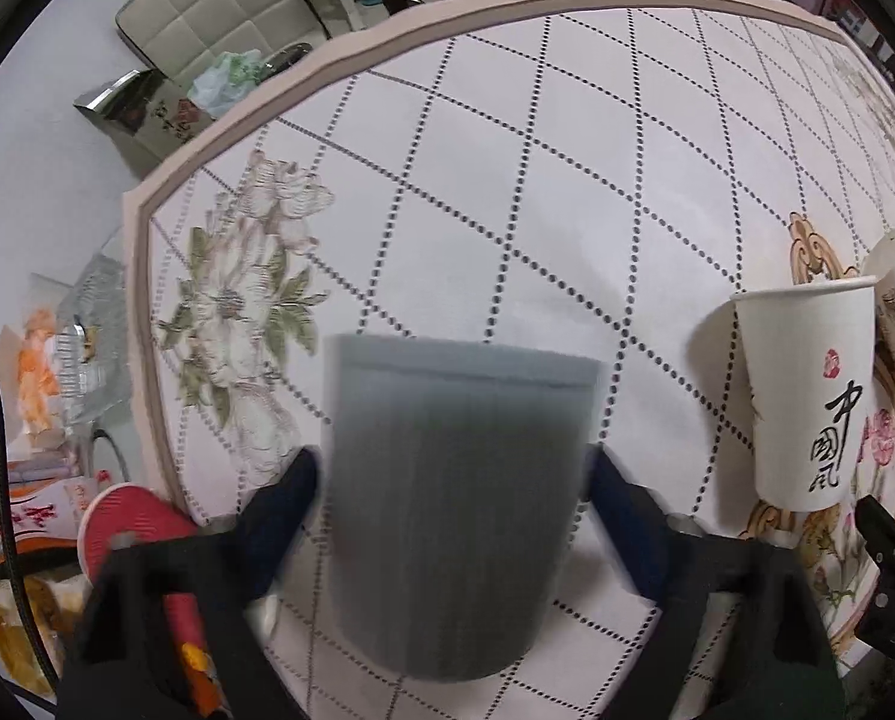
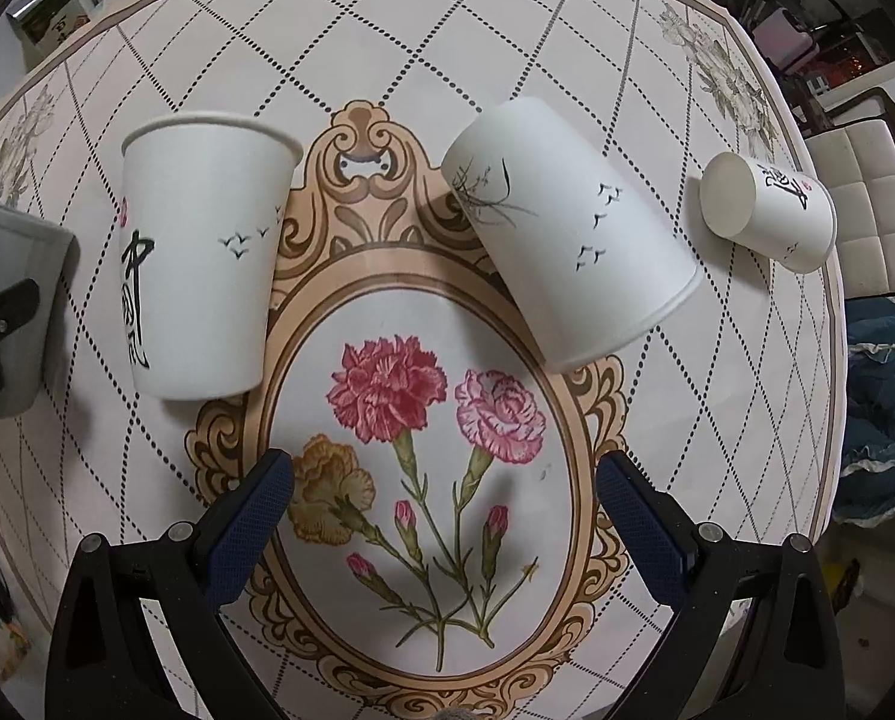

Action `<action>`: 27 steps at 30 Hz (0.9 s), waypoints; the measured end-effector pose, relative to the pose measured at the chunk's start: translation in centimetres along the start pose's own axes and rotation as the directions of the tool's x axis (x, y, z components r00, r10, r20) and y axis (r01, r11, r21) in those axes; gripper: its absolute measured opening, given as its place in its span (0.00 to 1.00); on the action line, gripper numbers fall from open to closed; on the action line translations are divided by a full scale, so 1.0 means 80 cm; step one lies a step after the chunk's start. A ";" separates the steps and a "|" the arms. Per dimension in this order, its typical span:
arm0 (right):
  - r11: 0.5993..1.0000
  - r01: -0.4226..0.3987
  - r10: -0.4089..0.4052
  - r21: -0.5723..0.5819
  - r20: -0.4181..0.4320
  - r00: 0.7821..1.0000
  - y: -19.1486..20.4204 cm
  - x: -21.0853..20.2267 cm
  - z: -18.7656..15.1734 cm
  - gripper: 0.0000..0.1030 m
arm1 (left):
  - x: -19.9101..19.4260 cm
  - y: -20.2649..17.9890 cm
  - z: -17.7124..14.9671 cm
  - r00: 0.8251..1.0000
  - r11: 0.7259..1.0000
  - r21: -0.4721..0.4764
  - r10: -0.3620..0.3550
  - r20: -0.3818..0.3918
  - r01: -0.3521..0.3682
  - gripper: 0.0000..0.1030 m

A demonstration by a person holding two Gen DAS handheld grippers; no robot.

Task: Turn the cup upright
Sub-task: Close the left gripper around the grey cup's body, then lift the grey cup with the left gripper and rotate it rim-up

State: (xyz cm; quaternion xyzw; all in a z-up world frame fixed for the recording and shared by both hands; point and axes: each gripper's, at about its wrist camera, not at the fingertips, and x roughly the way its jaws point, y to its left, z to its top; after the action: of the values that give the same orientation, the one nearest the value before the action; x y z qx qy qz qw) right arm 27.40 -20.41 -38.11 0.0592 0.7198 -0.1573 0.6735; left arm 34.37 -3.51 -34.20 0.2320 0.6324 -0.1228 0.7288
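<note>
The grey cup (image 1: 456, 504) stands rim-up between the left gripper (image 1: 453, 480) fingers, which pinch its sides, near the surface (image 1: 507, 150) left edge. The right gripper (image 2: 444, 480) hovers spread and empty above the floral medallion (image 2: 423, 450), with an upright paper cup (image 2: 201, 258) and an inverted paper cup (image 2: 567, 228) ahead. A third paper cup (image 2: 765, 210) lies near the right edge.

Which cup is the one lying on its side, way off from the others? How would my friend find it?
Start at the big oval flower picture in the middle of the table. Go past the upside-down cup at its upper right, out toward the table's right edge. There lies a small paper cup on its side, flat bottom facing the middle; the others stand on end.
</note>
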 end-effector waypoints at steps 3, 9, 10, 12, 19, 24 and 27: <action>1.000 0.007 -0.007 0.004 0.002 1.000 -0.002 -0.002 0.003 0.99 | 0.000 0.001 0.001 1.000 1.000 -0.009 -0.002 0.010 0.002 0.79; 1.000 0.019 -0.019 0.013 0.016 1.000 -0.010 -0.008 0.008 0.99 | -0.009 0.008 -0.008 1.000 0.999 -0.043 0.013 0.022 -0.012 0.79; 1.000 0.019 -0.019 0.014 0.018 1.000 -0.009 -0.010 0.006 0.99 | -0.012 0.009 -0.010 1.000 0.999 -0.049 0.013 0.024 -0.012 0.79; 1.000 0.023 -0.023 0.013 0.024 0.999 -0.009 -0.013 0.003 0.99 | -0.020 0.011 -0.017 0.999 0.998 -0.066 0.012 0.029 -0.010 0.79; 1.000 0.008 -0.008 0.008 0.042 0.999 -0.015 -0.031 -0.017 0.99 | -0.063 0.010 -0.051 0.999 0.991 -0.136 0.007 0.041 -0.001 0.79; 1.000 -0.020 0.020 0.000 0.063 0.998 -0.030 -0.050 -0.040 0.99 | -0.104 0.003 -0.083 0.998 0.982 -0.187 0.030 0.056 -0.019 0.79; 0.999 -0.039 0.040 -0.014 0.075 0.996 -0.044 -0.060 -0.055 0.99 | -0.126 -0.005 -0.104 0.998 0.976 -0.216 0.038 0.059 -0.024 0.79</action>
State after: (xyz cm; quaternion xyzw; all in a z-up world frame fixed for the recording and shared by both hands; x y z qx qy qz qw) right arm 22.57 -21.75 -32.62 0.0632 0.6938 -0.1418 0.7033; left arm 25.29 -0.89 -25.15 0.1577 0.6152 -0.0494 0.7708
